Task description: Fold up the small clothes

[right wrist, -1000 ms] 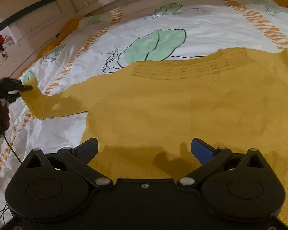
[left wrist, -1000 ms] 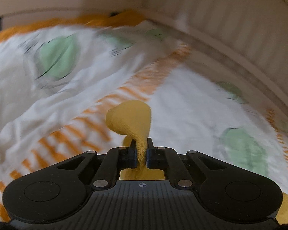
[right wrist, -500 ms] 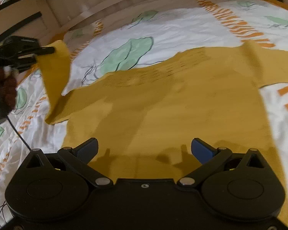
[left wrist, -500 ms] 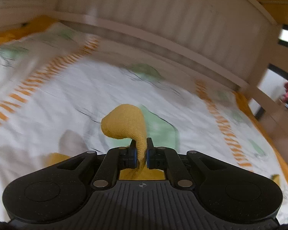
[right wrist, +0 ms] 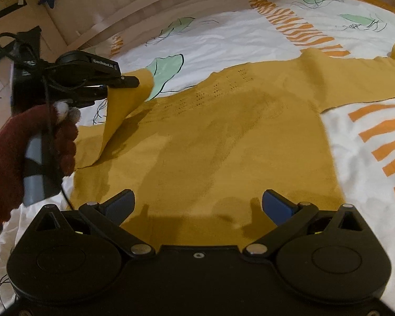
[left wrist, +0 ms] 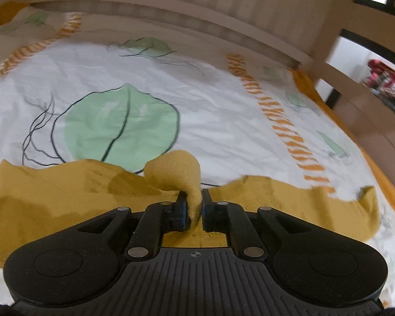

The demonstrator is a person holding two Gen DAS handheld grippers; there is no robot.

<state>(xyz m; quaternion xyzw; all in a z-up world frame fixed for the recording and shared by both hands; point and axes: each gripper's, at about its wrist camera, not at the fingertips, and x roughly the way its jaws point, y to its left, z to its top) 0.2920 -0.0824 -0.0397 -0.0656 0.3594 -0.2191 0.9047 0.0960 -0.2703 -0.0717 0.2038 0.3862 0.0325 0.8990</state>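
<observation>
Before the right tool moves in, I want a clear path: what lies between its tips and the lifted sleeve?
Only the flat body of the mustard sweater, seen in the right wrist view; the sleeve hangs between the left tool's opening jaws.

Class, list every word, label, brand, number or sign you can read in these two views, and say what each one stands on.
"GenRobot.AI", in white print on the side of the left tongs, seen from the right wrist view; small, so the reading is not certain.
A small white label on the black camera block above the gloved hand: too blurred to read.
A crosshair sign, no words, on the left tongs' ribbed body.
Nothing readable on the mustard sweater or bedsheet.
</observation>
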